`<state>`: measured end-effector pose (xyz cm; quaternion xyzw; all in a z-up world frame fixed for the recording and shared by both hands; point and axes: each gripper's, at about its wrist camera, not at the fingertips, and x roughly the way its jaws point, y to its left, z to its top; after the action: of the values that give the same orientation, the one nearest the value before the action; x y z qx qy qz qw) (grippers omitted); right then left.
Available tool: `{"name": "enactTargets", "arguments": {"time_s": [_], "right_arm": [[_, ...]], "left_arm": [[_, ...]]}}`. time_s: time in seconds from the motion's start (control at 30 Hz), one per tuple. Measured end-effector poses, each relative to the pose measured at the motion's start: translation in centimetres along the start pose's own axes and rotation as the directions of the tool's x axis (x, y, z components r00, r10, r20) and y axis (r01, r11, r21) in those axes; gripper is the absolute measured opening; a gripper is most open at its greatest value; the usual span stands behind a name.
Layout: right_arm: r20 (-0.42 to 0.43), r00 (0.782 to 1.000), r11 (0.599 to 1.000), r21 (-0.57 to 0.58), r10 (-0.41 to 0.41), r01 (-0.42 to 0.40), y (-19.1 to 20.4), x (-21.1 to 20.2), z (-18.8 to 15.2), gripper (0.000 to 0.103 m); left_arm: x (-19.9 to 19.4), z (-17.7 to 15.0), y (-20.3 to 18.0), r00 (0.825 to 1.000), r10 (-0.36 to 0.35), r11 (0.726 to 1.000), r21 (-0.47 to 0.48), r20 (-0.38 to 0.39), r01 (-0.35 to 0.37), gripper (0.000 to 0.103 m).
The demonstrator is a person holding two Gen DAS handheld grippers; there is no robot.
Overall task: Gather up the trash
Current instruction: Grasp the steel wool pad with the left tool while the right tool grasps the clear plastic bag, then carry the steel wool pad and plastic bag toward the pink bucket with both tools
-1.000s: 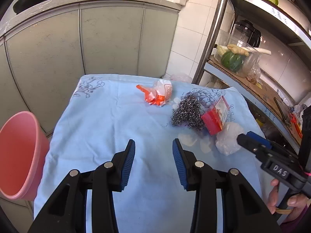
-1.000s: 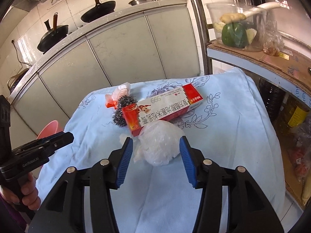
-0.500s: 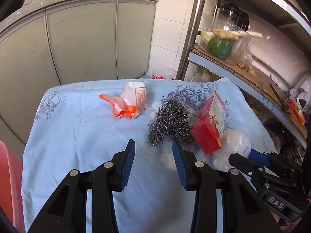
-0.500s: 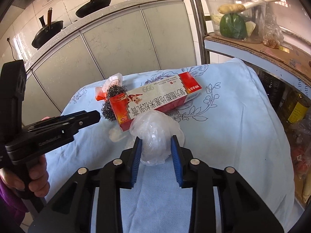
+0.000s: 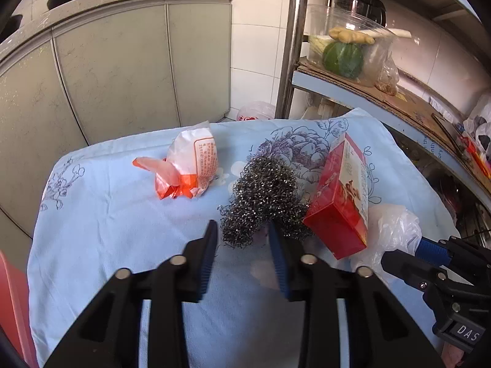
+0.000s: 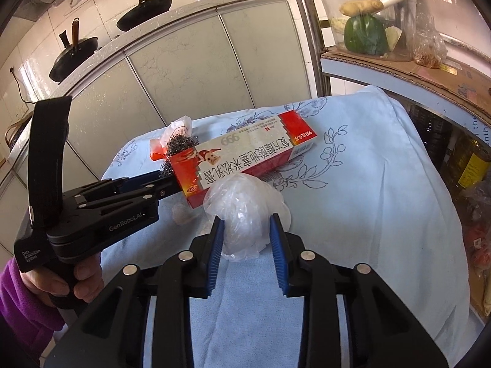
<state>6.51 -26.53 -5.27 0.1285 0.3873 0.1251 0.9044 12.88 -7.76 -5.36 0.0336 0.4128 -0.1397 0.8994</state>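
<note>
A steel wool scourer (image 5: pixel 264 193) lies mid-table on the light blue cloth (image 5: pixel 122 214). My left gripper (image 5: pixel 243 235) has the scourer's near lobe between its tips, and its jaws are closing on it with the pads touching the wire. A red carton (image 5: pixel 340 196) stands just right of the scourer, and an orange-and-white wrapper (image 5: pixel 190 165) lies left of it. My right gripper (image 6: pixel 245 230) is shut on a crumpled clear plastic bag (image 6: pixel 245 211) in front of the red carton (image 6: pixel 245 156). The left gripper (image 6: pixel 162 184) reaches in from the left, held by a hand in a purple sleeve.
A pink bucket (image 5: pixel 12 306) stands beside the table's left edge. A metal rack (image 5: pixel 291 46) with a cardboard-lined shelf (image 5: pixel 383 92) and a vegetable container runs along the right. Grey cabinets (image 5: pixel 122 70) stand behind, and a plastic bag (image 5: pixel 254 112) lies on the floor.
My left gripper moved forward and down to the scourer and its jaws narrowed around it. My right jaws closed on the clear plastic bag a second ago and have stayed there.
</note>
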Motion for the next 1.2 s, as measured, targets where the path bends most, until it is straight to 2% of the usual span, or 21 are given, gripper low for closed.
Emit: {"name": "enactTargets", "arguments": {"time_s": [0.03,0.23,0.5,0.7,1.0,1.2], "right_arm": [[-0.001,1.0,1.0,0.002,0.002,-0.002,0.0,0.0,0.0,0.031],[0.0,1.0,1.0,0.001,0.002,-0.002,-0.2,0.1,0.1,0.031],[0.02,1.0,1.0,0.004,-0.017,0.017,-0.2,-0.4,0.0,0.031],[0.04,0.998,0.998,-0.049,-0.041,0.043,1.0,-1.4,-0.7,0.031],[0.036,0.999,0.996,-0.088,-0.016,0.019,2.6,-3.1,-1.7,0.031],[0.035,0.999,0.989,-0.146,0.011,-0.005,4.7,-3.8,-2.3,0.031]], "left_arm": [[-0.1,-0.2,0.2,1.0,-0.004,1.0,-0.008,-0.001,0.004,0.016],[-1.7,-1.1,0.7,1.0,-0.027,0.999,-0.04,0.015,0.028,0.013],[-5.1,-2.8,0.9,0.999,-0.011,0.997,-0.074,0.033,0.014,0.012],[-8.2,-4.7,2.2,0.999,0.008,0.993,-0.119,0.046,-0.002,0.012],[-12.4,-6.9,3.6,0.996,0.042,0.984,-0.176,0.078,-0.027,0.012],[-14.9,-7.9,4.3,0.989,0.101,0.976,-0.205,0.109,-0.077,0.012]]}}
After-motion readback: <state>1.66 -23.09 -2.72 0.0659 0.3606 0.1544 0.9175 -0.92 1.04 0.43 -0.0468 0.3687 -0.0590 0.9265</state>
